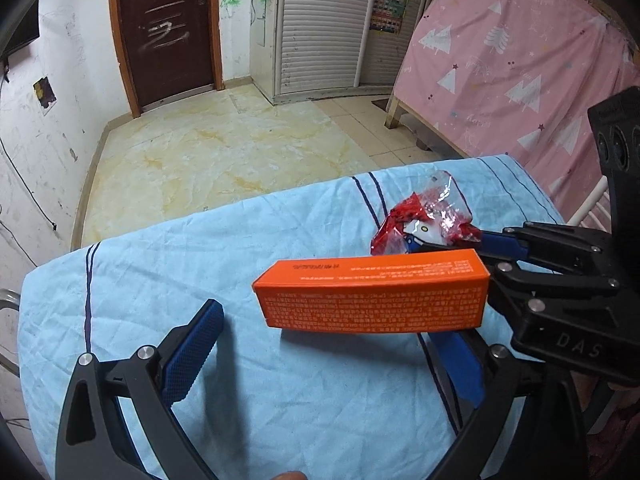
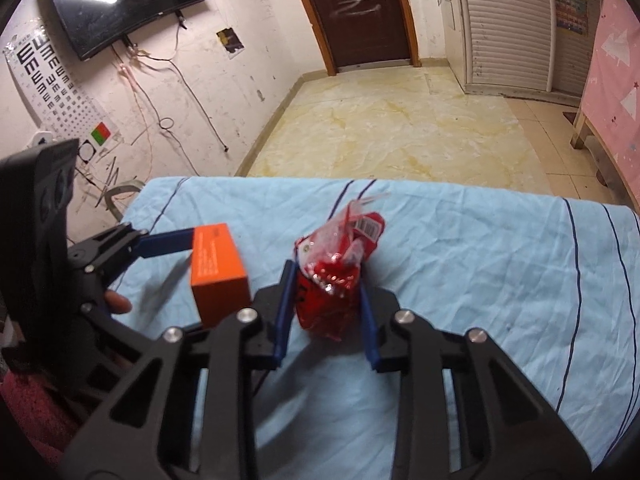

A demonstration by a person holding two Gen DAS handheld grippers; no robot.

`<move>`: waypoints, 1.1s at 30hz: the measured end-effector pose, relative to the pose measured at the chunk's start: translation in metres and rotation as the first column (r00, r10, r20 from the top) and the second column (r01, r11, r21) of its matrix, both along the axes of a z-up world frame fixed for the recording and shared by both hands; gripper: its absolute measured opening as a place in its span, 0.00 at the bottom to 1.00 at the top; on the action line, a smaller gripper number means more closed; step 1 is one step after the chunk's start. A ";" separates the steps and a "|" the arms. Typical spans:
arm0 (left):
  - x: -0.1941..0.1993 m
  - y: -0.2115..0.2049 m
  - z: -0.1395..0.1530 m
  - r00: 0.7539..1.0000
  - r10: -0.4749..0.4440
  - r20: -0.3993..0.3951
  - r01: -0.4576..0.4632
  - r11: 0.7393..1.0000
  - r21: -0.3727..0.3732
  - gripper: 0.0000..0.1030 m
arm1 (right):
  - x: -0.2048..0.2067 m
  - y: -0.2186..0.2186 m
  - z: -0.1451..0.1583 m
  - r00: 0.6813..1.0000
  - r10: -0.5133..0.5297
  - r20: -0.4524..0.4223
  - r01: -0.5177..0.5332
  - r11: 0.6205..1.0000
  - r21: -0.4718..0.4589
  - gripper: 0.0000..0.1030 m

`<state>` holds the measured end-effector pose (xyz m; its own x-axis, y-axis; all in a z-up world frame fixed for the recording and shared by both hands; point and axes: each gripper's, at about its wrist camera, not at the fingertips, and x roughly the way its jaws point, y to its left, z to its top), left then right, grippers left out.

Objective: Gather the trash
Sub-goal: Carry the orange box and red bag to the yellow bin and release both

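A: Start at the left. What is the left gripper (image 1: 320, 344) doing?

B: Its blue fingers (image 1: 192, 356) stand wide apart over the light blue cloth (image 1: 160, 280). The orange box (image 1: 374, 296) sits between them, lying crosswise. Its right end is at the right finger; the left finger is clear of it. Whether the box rests on the cloth or hangs above it, I cannot tell.

A: And from the right wrist view?

B: There the orange box (image 2: 218, 276) is at the left, with one blue finger of the left gripper (image 2: 168, 258) beside it. A fingertip of the person's hand (image 2: 118, 303) shows under that gripper.

A: Moving right?

B: The right gripper (image 2: 326, 276) is clamped on the red wrapper (image 2: 338, 276), crinkled plastic squeezed between both blue fingers (image 2: 285, 312), above the cloth (image 2: 480, 280). In the left wrist view the red wrapper (image 1: 424, 220) lies just behind the box, with the right gripper (image 1: 460, 242) reaching in from the right.
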<state>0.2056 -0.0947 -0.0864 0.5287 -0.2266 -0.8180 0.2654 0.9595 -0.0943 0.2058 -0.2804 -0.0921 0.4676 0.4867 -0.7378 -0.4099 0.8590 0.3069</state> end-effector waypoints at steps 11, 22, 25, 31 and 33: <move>-0.030 -0.019 0.011 0.987 -0.110 0.117 0.101 0.991 0.084 0.63 | -0.028 -0.005 0.015 0.998 0.035 0.054 -0.033 0.999 -0.025 0.27; -0.061 -0.040 0.024 0.935 -0.247 0.256 0.210 0.964 0.163 0.63 | -0.056 -0.011 0.028 0.992 0.059 0.107 -0.052 0.996 -0.066 0.27; -0.068 -0.048 0.024 0.925 -0.279 0.259 0.233 0.953 0.196 0.63 | -0.060 -0.016 0.030 0.992 0.052 0.116 -0.043 0.996 -0.076 0.27; -0.059 -0.057 0.012 0.950 -0.238 0.202 0.192 0.956 0.222 0.63 | -0.061 -0.036 0.034 0.992 -0.016 0.128 0.022 0.999 -0.046 0.27; -0.054 -0.057 0.012 0.957 -0.221 0.190 0.177 0.959 0.221 0.63 | -0.063 -0.042 0.034 0.991 -0.028 0.130 0.033 0.999 -0.042 0.27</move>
